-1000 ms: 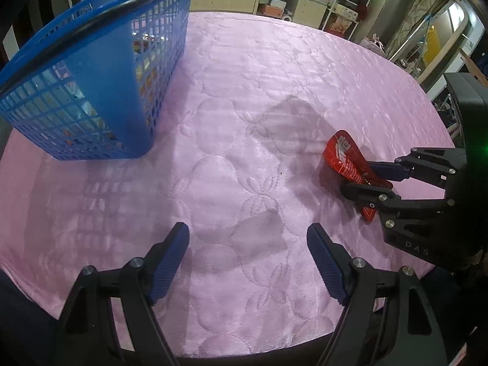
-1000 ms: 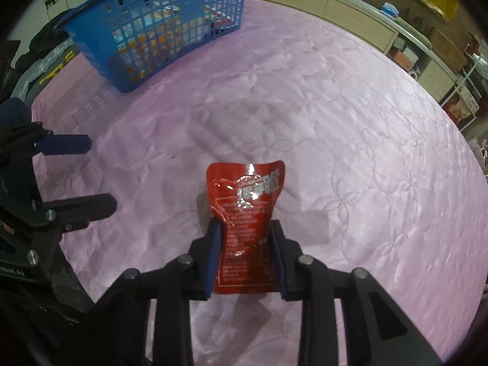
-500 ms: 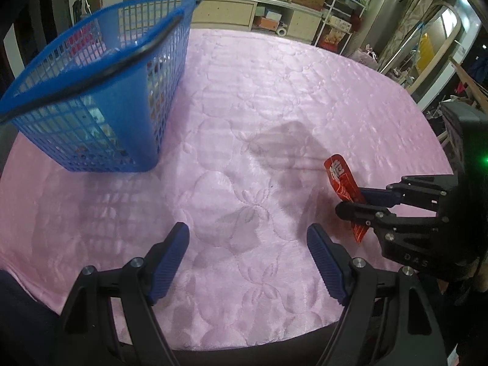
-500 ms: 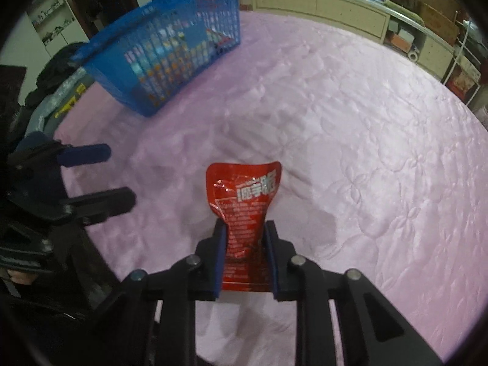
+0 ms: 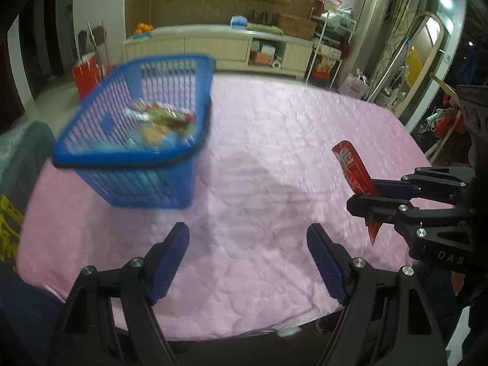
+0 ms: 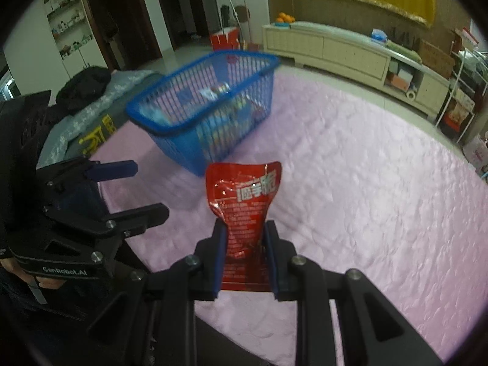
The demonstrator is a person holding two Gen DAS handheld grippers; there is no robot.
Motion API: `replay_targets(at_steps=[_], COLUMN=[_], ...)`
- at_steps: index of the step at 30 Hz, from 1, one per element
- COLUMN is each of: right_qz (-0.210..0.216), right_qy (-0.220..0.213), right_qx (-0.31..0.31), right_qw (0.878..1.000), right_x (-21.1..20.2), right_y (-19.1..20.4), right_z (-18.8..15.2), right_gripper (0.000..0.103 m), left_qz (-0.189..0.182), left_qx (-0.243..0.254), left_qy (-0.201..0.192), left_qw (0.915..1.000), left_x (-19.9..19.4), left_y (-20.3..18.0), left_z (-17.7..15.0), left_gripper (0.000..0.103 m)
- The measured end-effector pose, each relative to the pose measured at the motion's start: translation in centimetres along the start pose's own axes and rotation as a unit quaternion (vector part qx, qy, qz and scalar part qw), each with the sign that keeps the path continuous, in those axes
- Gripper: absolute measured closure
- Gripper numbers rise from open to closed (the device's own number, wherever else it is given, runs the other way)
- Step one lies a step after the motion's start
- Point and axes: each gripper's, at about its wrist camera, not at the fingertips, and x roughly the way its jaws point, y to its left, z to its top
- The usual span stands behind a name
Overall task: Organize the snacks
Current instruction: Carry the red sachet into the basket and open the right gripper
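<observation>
The right hand-held gripper [image 6: 245, 251] is seen at the lower centre of its own view, angled downward, its blue pads closed on the lower half of a red snack packet [image 6: 244, 201]. The packet is held upright and clear of the pink quilted bench [image 6: 381, 198]. In the left wrist view the same packet [image 5: 353, 170] is seen edge-on at the right of the frame. The left hand-held gripper [image 5: 248, 259] is held empty at the lower centre, its jaws spread wide above the pink cover. A blue basket [image 5: 137, 152], already holding snacks, is placed at the upper left. Bare cover is left between basket and packet, and the bench's near edge is visible along the bottom.
</observation>
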Motion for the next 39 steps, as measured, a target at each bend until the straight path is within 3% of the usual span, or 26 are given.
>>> replay_targets(at_steps=[10, 15, 19, 27, 37, 39], right_qz=[0.009, 0.014, 0.02, 0.015, -0.013, -0.007], right_qy=[-0.048, -0.047, -0.031, 0.02, 0.075, 0.08], right_qx=[-0.015, -0.021, -0.029, -0.037, -0.048, -0.044], right_qw=[0.999, 0.999, 0.999, 0.999, 0.996, 0.996], right_x=[-0.5, 0.8, 2.9, 7.9, 12.0, 12.1], right_y=[3.9, 5.7, 6.4, 7.1, 7.2, 7.1], right_z=[7.0, 10.2, 11.9, 13.6, 13.0, 13.0], right_gripper=[0.074, 0.074, 0.074, 0.073, 0.072, 0.068], left_qz=[0.023, 0.036, 0.058, 0.076, 0.077, 0.082], left_qx=[0.03, 0.035, 0.029, -0.011, -0.045, -0.05], left_qy=[-0.055, -0.058, -0.066, -0.044, -0.028, -0.025], left_qw=[0.9978, 0.9971, 0.9957, 0.9961, 0.9956, 0.9951], left_x=[-4.7, -4.9, -5.1, -3.1, -1.7, -1.7], left_y=[5.0, 7.6, 9.8, 14.4, 17.4, 17.4], left_z=[4.8, 7.0, 8.1, 8.2, 7.5, 7.4], left_gripper=[0.025, 0.025, 0.025, 0.025, 0.025, 0.025])
